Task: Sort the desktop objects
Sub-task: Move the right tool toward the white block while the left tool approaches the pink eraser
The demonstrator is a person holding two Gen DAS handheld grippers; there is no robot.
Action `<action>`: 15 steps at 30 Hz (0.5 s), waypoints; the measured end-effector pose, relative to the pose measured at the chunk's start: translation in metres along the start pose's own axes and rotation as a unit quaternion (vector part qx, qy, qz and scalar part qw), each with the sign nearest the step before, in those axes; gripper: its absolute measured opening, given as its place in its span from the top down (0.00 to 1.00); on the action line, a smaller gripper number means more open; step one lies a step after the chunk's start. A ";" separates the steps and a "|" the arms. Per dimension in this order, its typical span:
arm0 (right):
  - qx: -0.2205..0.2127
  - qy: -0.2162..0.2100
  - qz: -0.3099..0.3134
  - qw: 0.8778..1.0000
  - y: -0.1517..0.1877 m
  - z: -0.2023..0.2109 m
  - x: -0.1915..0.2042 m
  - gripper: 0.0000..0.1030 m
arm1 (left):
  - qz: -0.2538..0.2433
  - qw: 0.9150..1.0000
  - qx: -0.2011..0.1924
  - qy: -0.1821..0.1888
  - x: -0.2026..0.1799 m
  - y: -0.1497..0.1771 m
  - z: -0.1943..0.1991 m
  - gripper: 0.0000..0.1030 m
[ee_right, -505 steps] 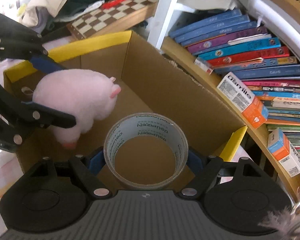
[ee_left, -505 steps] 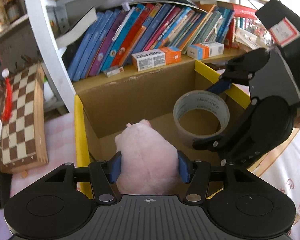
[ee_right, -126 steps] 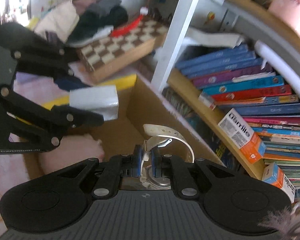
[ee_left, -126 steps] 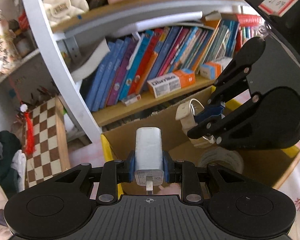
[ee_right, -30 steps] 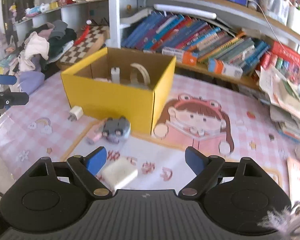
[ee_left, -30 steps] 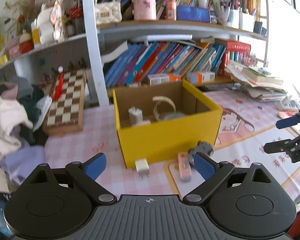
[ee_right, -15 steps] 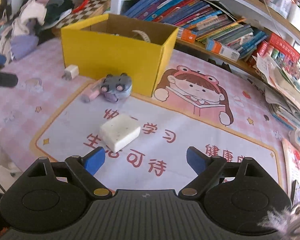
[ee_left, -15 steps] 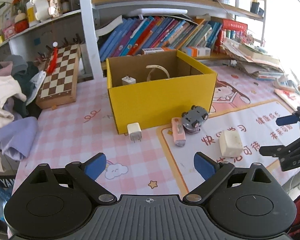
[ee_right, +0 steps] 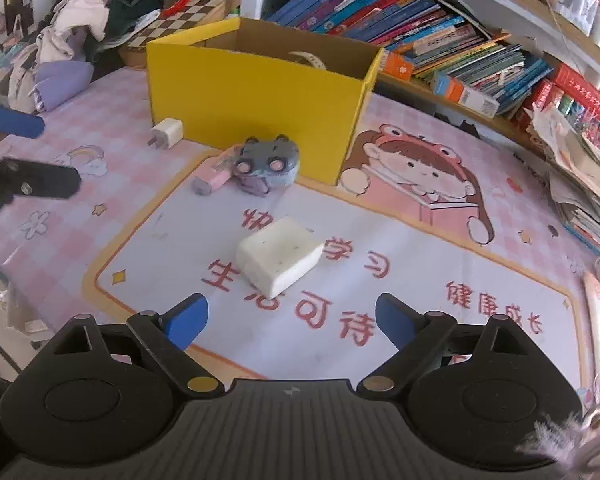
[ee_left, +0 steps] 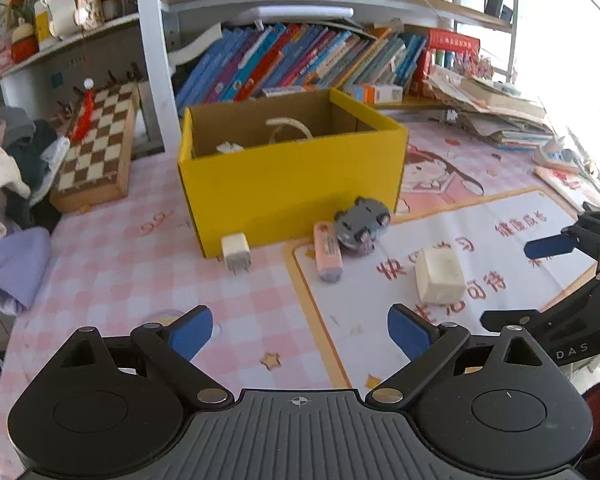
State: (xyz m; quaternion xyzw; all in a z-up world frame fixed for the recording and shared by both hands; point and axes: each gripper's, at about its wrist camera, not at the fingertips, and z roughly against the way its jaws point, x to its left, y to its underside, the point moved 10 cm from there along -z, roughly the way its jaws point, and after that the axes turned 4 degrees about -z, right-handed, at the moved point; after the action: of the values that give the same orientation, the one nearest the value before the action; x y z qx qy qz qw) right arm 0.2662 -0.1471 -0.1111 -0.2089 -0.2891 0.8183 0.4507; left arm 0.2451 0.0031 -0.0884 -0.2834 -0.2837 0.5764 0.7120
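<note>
A yellow cardboard box [ee_left: 292, 184] [ee_right: 256, 88] stands on the pink desk mat, with a beige strap and a white item showing over its rim. In front of it lie a white plug charger [ee_left: 236, 251] [ee_right: 167, 132], a pink eraser [ee_left: 328, 256] [ee_right: 214, 174], a grey toy car [ee_left: 360, 226] [ee_right: 268, 166] and a white speckled block [ee_left: 440, 276] [ee_right: 278, 262]. My left gripper [ee_left: 300, 330] hovers open and empty, short of the charger and eraser. My right gripper [ee_right: 290, 320] is open and empty just short of the white block; its arm shows at the right edge of the left wrist view.
Shelves of books [ee_left: 300, 64] run behind the box. A chessboard [ee_left: 100, 144] and a heap of clothes [ee_left: 8, 184] lie at the left. Stacked papers and books [ee_left: 496, 116] sit at the right of the mat.
Both grippers have sunk and come closer to the desk; the loose items and the box look larger. The white block now lies just ahead of the right gripper's open fingers.
</note>
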 end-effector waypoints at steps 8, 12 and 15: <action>-0.001 -0.018 0.028 0.999 0.000 0.000 0.018 0.12 | -0.020 1.000 0.009 0.010 -0.012 0.006 -0.003 0.06; 0.001 -0.019 0.027 0.999 -0.001 -0.002 0.018 0.11 | -0.016 1.000 0.013 0.012 -0.011 0.006 -0.005 0.06; 0.000 -0.020 0.028 0.999 -0.002 -0.003 0.019 0.11 | -0.020 1.000 0.014 0.015 -0.013 0.006 -0.005 0.06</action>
State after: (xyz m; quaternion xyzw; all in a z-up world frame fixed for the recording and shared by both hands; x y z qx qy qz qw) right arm 0.2594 -0.1294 -0.1136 -0.2006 -0.2915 0.8349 0.4216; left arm 0.2426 -0.0091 -0.0975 -0.2758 -0.2706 0.5620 0.7313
